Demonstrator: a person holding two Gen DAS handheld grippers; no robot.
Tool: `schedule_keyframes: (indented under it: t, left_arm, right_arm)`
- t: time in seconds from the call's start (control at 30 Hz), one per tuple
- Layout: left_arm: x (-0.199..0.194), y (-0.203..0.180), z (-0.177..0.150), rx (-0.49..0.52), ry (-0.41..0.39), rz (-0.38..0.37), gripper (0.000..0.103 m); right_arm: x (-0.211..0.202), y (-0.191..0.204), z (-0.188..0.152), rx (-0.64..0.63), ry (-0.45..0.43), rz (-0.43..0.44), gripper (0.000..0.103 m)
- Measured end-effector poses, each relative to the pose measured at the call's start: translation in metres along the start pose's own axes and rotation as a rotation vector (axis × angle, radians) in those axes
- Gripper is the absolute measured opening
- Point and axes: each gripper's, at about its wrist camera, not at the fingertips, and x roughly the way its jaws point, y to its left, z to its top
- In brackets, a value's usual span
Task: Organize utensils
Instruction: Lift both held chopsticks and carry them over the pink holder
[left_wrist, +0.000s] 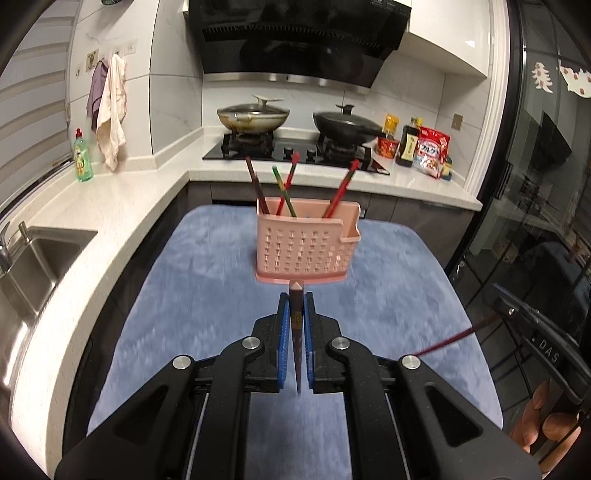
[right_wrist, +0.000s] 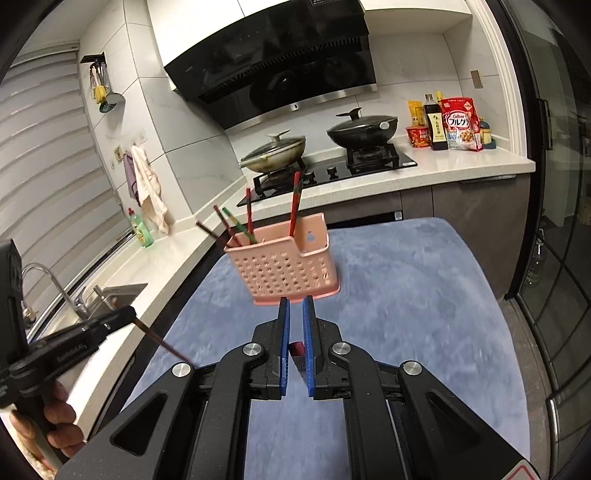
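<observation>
With the left gripper (left_wrist: 296, 332) clamped on a dark brown chopstick (left_wrist: 296, 343) and the right gripper (right_wrist: 296, 347) on a red one (right_wrist: 296, 348), both short of the pink perforated holder (left_wrist: 304, 243) (already crowded), either tip may strike a standing stick and glance off the rim.

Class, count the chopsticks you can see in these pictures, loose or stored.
7: five standing in the pink holder, one dark chopstick clamped in the left gripper, one red chopstick in the right gripper. Others may be hidden inside.

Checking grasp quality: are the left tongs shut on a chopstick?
Shut on it: the left tongs pinch a dark chopstick between their blue pads.
</observation>
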Motion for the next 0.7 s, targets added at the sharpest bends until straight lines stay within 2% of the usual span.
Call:
schedule_keyframes:
  t: [0.13,0.27,0.3,0.5,0.57,0.67,0.7]
  left_arm:
    - [0.008,0.001,0.025,0.007,-0.025,0.0,0.007]
    - [0.014,-0.001,0.055,0.008,-0.064,-0.008,0.007]
    - [0.016,-0.002,0.065,0.007,-0.076,-0.014,0.007]
    - [0.025,-0.007,0.117,0.003,-0.144,-0.023,0.007]
    - [0.027,-0.006,0.126,-0.006,-0.156,-0.02,0.007]
    - [0.028,-0.003,0.126,-0.017,-0.156,-0.029,0.007]
    - [0.028,0.0,0.124,-0.019,-0.151,-0.027,0.007]
  right_arm:
    - [0.011,-0.001,0.02,0.018,-0.017,0.028,0.007]
    - [0.02,0.004,0.051,0.015,-0.062,0.05,0.007]
    - [0.024,0.005,0.061,0.016,-0.072,0.061,0.001]
    - [0.043,0.016,0.11,0.02,-0.121,0.091,0.001]
    - [0.044,0.017,0.117,0.015,-0.135,0.093,0.001]
    - [0.051,0.014,0.109,-0.015,-0.101,0.076,0.002]
    - [0.054,0.012,0.104,-0.022,-0.085,0.072,0.007]
